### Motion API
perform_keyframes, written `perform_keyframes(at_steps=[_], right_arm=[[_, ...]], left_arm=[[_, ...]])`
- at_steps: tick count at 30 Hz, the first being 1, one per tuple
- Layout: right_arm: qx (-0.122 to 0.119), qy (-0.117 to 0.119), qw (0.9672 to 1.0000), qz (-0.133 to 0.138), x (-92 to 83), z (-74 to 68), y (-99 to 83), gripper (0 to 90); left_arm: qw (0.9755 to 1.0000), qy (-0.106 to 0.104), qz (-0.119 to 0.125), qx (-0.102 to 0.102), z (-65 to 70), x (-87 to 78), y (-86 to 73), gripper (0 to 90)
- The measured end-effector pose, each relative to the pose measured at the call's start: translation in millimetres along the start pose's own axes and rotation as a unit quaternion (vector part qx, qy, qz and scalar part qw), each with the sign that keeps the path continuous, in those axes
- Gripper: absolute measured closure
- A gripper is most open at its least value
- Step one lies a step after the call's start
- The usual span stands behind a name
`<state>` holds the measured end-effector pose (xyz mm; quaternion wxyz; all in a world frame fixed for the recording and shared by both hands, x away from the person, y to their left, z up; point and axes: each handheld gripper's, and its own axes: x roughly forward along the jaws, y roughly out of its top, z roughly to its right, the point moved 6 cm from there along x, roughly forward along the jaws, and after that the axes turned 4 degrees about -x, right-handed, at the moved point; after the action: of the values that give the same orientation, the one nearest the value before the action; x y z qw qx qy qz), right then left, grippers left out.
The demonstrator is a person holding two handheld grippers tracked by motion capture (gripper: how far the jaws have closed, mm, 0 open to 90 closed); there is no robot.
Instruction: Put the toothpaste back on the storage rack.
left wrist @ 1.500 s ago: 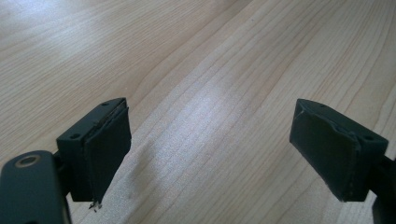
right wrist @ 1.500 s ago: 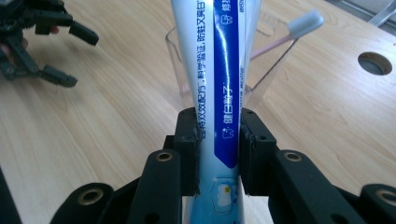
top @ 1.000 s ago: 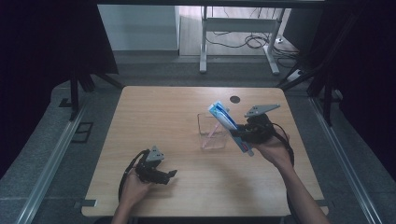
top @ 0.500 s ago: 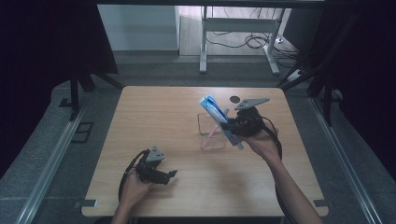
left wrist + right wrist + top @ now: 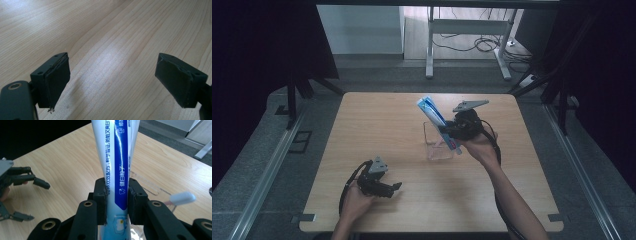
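Right hand-held gripper (image 5: 451,131) clamps the toothpaste tube (image 5: 435,118) tilted over the clear container (image 5: 438,142), likely placing it in, lowering next; left hand-held gripper (image 5: 388,187) gapes empty on the worktop (image 5: 377,120), well apart.

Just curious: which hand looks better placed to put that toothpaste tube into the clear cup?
Probably right: its hand-held gripper already clamps the toothpaste tube over the clear cup.
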<state>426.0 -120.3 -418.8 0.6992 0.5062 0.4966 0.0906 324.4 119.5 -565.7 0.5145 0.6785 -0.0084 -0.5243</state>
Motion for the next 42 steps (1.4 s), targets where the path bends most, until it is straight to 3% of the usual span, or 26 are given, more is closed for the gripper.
perform_keyframes(at_steps=[10,23,30,42], right_arm=[[0.006,-0.001,0.9999,0.009,18.8,1.7,9.3,72.8],[0.020,-0.010,0.9994,0.027,34.8,14.2,13.8,72.8],[0.006,-0.025,0.9992,0.029,40.8,21.1,12.2,72.8],[-0.025,-0.029,0.9991,0.019,53.4,21.7,1.4,72.7]], left_arm=[[1.0000,-0.001,0.000,0.002,0.2,-0.4,0.2,12.8],[1.0000,-0.001,0.000,0.003,1.9,0.6,0.3,12.8],[1.0000,-0.003,0.000,0.003,2.1,0.9,0.2,12.8],[1.0000,-0.005,0.000,0.005,3.4,2.3,0.3,12.8]])
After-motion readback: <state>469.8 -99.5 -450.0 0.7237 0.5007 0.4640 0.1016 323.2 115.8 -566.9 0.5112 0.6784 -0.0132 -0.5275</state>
